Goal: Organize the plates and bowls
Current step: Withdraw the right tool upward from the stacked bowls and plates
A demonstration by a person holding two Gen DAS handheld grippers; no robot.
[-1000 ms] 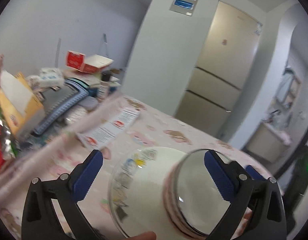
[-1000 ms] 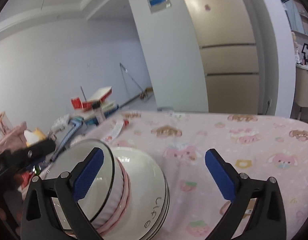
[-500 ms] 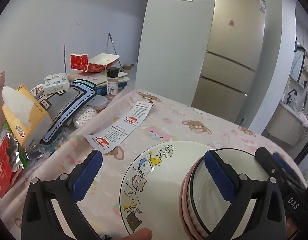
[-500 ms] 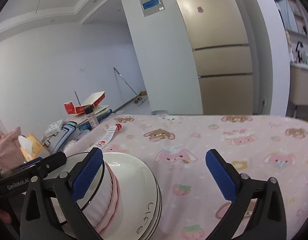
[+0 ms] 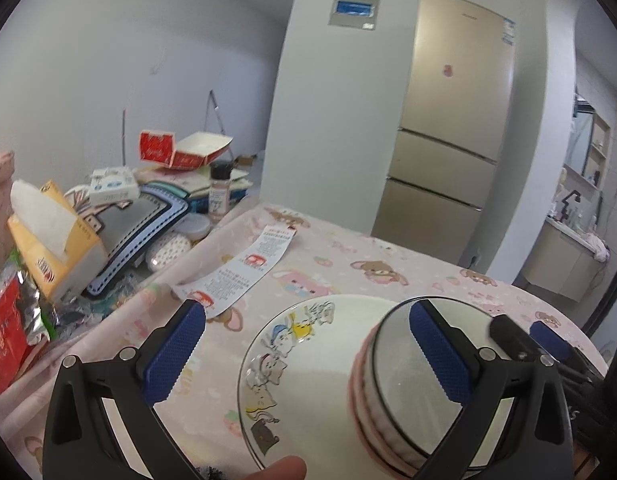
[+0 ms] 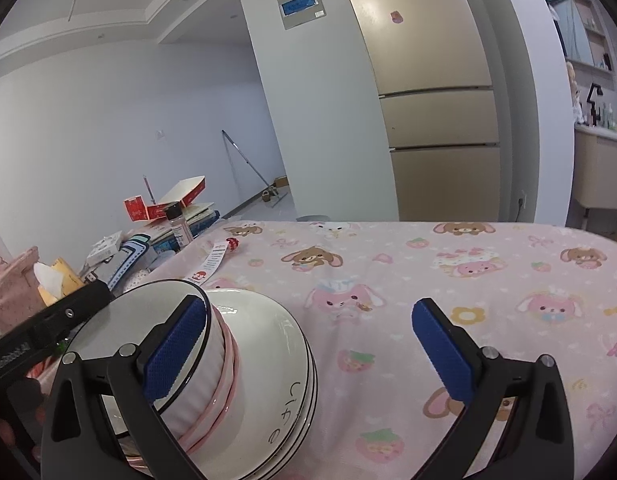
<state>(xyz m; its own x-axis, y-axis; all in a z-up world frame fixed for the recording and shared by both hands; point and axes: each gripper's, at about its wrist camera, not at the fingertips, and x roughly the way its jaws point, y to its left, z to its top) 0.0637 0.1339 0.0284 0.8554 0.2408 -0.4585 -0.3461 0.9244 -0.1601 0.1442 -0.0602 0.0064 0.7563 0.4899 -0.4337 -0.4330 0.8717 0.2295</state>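
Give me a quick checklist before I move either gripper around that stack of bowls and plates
1. Left gripper open: ok.
2. Right gripper open: ok.
3. Bowls sit upside down on the plates: ok.
4. Stack level and centred: not ok, the bowls sit towards one side of the cartoon plate.
5. Tablecloth right of the stack free for setting down: ok.
6. Leaflet apart from the stack: ok.

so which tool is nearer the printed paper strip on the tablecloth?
Left. The left tool has its left pad just short of the printed paper strip; the right tool sits beyond the stacked bowls, farther off.
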